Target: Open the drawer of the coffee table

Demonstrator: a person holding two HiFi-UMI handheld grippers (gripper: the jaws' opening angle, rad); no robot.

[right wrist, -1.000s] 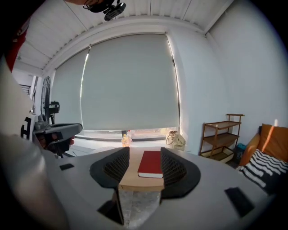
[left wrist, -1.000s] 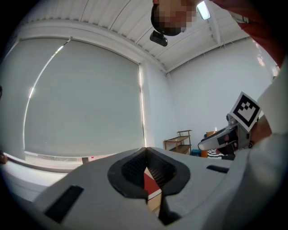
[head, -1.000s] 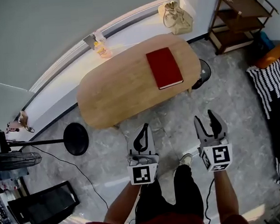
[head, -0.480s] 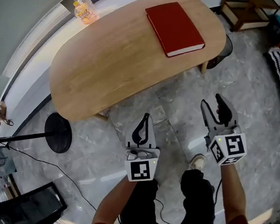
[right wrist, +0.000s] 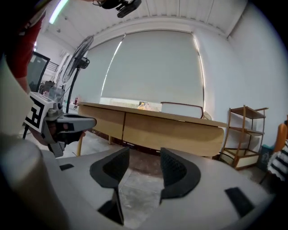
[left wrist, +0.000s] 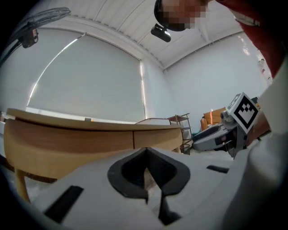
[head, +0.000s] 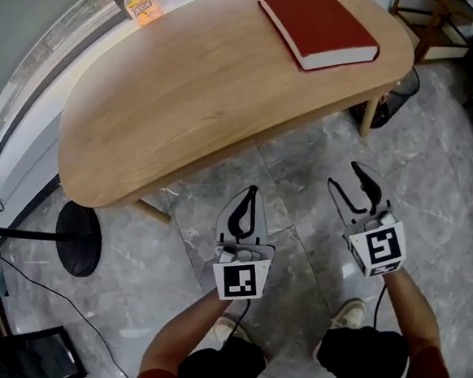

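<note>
Wooden coffee table [head: 196, 89], left hand-held gripper [head: 252, 193] clenched empty — right hand-held gripper [head: 346, 177] released

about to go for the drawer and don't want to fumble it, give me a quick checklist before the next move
1. Drawer shut, flush in the table front: ok.
2. Right gripper open and empty: ok.
3. Left gripper open for a grasp: not ok, jaws together, nothing between them.
4. Both grippers face the drawer side, short of it: ok.
5. Handle or lip to grip: cannot tell.
6. Book lies fully on the top: ok.
</note>
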